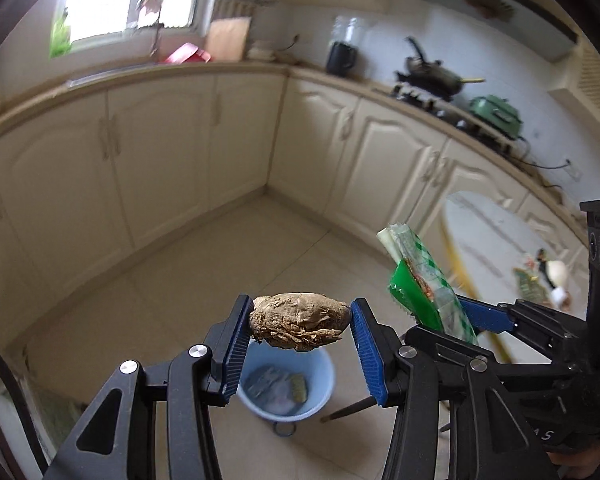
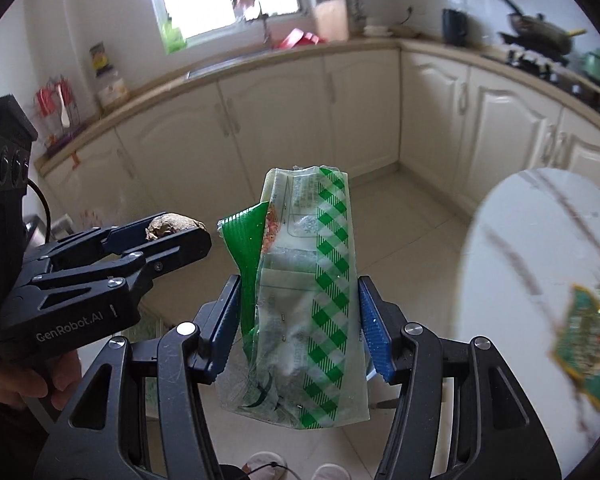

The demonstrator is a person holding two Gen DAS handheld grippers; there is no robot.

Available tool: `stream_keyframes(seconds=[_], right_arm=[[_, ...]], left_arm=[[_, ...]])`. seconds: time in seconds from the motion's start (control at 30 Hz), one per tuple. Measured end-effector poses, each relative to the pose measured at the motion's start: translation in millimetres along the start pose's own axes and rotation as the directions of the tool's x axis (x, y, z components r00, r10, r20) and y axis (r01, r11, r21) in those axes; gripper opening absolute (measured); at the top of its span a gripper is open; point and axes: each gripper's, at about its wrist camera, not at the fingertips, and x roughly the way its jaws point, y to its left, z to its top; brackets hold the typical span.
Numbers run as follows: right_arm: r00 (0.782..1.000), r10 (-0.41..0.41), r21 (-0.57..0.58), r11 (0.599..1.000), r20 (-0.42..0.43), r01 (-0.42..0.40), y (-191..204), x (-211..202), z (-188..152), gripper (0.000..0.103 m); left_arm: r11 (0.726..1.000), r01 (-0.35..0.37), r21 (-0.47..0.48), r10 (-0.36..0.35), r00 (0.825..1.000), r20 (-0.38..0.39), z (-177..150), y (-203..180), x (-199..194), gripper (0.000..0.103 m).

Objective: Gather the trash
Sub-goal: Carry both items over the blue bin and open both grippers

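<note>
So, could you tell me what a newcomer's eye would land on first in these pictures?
Probably the crumpled brown paper wad, pinched between the left gripper's blue fingers above the light blue bin on the floor. Next, the green-checked plastic wrapper standing upright in the right gripper, with more wrappers on the white round table to its right.

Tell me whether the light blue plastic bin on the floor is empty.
Not empty. The light blue plastic bin stands upright on the tiled floor, and several crumpled wrappers already lie at its bottom.
</note>
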Motion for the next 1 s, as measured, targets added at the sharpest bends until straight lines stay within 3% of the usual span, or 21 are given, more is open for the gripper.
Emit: stream_keyframes(seconds=[0.13, 0.4, 0.6, 0.67, 0.87, 1.0], right_arm=[[0.995, -0.027, 0.005, 1.0, -0.097, 0.028, 8.9, 72.7, -8.4, 0.055], [0.969, -0.072, 0.03, 0.996, -0.237, 0.082, -22.8, 181.4, -29.8, 0.059], [0.949, -0.094, 0.042, 0.993, -0.301, 0.112, -53.9, 220.5, -37.0, 0.062], [0.951, -0.095, 0.04, 0.993, -0.293, 0.112, -61.0, 227.2, -36.1, 0.064], [0.958, -0.092, 0.031, 0.994, -0.272, 0.104, -72.9, 233.9, -36.4, 0.092], [0.955, -0.122, 0.043, 0.989, -0.269, 0.139, -74.0, 232.8, -37.7, 0.092]], left_arm=[[0.999, 0.003, -0.04, -0.006, 0.997, -0.073, -5.2, 30.3, 44.8, 0.046], [0.996, 0.047, -0.073, -0.06, 0.978, -0.199, -8.3, 67.7, 138.3, 0.046], [0.997, 0.054, -0.053, -0.065, 0.969, -0.238, 2.9, 83.0, 201.3, 0.046], [0.997, 0.053, -0.056, -0.066, 0.968, -0.243, 6.8, 63.7, 227.0, 0.046], [0.997, 0.047, -0.063, -0.061, 0.968, -0.245, 6.5, 56.0, 244.0, 0.046], [0.996, 0.047, -0.075, -0.065, 0.964, -0.259, 4.6, 47.6, 252.7, 0.049]])
